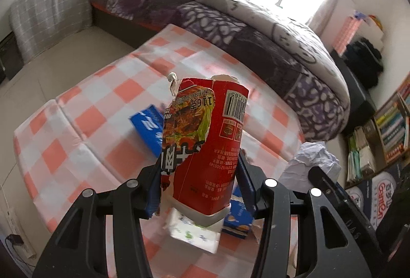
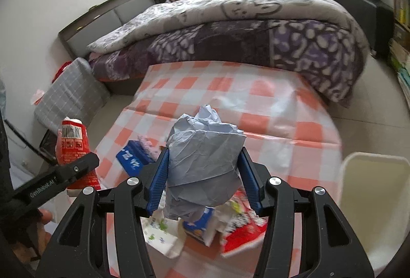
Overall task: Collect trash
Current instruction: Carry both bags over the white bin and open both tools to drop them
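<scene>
Red carton (image 1: 205, 147) clamped, left hand-held gripper (image 1: 200, 175) | crumpled paper (image 2: 202, 162) clamped, right hand-held gripper (image 2: 203, 175)

Torn red carton (image 1: 205, 144) upright, held off checkered mat; crumpled grey-blue paper wad (image 2: 203, 165) likewise, w/ more scraps below.

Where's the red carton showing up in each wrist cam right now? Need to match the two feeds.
Left wrist: red carton at centre, clamped in the left gripper.
Right wrist: same carton at far left edge.
Shared landmark: blue box on the checkered cloth.
</scene>
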`<state>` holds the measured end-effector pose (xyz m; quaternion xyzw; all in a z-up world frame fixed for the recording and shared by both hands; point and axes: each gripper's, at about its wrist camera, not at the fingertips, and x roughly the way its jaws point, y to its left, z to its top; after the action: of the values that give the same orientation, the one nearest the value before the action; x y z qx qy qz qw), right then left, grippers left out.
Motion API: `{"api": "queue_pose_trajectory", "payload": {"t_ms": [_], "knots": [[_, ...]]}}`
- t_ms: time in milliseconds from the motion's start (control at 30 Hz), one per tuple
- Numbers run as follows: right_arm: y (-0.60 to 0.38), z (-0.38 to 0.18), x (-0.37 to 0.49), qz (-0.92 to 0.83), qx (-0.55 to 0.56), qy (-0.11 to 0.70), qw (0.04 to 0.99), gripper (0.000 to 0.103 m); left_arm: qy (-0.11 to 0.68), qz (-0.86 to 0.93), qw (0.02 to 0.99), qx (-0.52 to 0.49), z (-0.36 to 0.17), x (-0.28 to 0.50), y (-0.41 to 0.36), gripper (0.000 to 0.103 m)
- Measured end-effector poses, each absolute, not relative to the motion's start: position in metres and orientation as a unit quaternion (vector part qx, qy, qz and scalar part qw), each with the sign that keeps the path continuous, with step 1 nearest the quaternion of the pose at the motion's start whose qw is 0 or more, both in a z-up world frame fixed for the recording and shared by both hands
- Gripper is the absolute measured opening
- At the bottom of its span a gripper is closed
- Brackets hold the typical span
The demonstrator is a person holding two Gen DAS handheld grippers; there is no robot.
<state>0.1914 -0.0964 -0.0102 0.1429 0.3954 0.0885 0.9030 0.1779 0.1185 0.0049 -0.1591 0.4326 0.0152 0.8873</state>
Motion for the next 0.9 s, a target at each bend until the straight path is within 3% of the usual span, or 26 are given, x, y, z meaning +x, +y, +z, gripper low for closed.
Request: {"api": "queue_pose_trajectory", "payload": {"t_ms": [667,900], "knots": [[-0.272,-0.024,0.132,-0.099,0.217,0.456,0.858,0.055,0.453,-0.114,0.880,-0.083,-0.012,0.162,-0.030,0.051],[-0.322,-0.014,0.101,-0.156,0.256,0.425,0.854,0.082,0.469,-0.171,0.864,-0.063,-0.025,0.152,-0.084,0.051]]}}
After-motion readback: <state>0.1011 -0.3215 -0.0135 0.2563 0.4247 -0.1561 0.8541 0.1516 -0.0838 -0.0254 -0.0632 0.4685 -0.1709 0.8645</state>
